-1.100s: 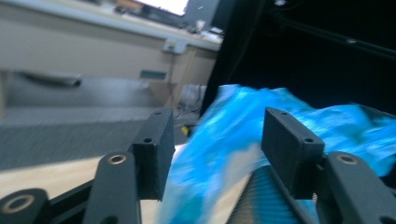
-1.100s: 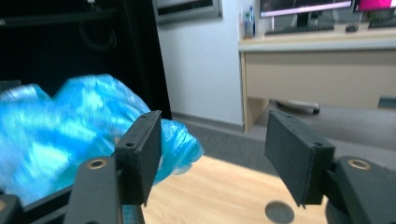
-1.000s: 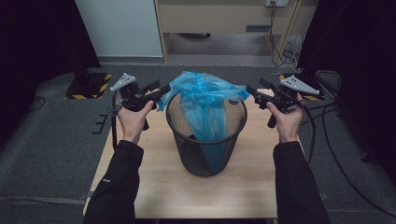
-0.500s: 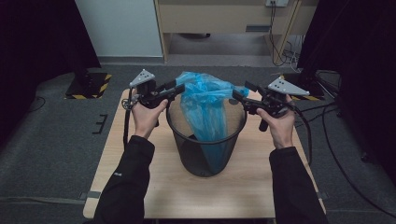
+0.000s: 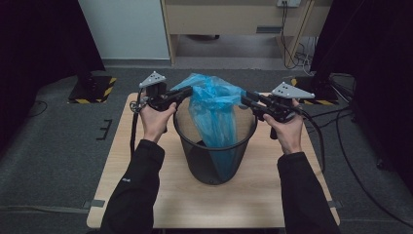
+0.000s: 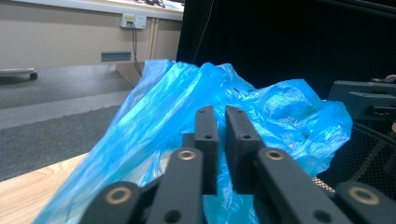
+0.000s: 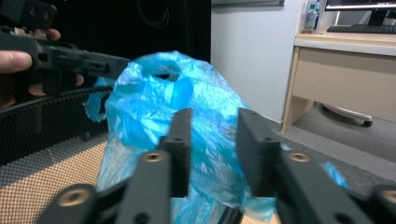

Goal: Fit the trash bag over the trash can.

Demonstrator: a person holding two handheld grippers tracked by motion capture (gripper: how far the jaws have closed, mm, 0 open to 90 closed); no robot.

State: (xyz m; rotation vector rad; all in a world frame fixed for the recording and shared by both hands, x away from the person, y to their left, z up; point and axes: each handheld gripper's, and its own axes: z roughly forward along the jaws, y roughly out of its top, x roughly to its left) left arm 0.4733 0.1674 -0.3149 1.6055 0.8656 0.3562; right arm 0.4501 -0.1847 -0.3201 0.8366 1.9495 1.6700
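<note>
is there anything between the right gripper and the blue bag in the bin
Nothing visible. The right gripper sits right at the blue bag above the bin rim, its jaws just closing, a gap between them and plastic showing through it. The left gripper is nearly shut at the bag's other side.

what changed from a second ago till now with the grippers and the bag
Both grippers came inward to the blue bag. The left gripper has just closed on a fold of it; the right gripper has been closing, gap still showing. The mesh bin stayed on the table.
</note>
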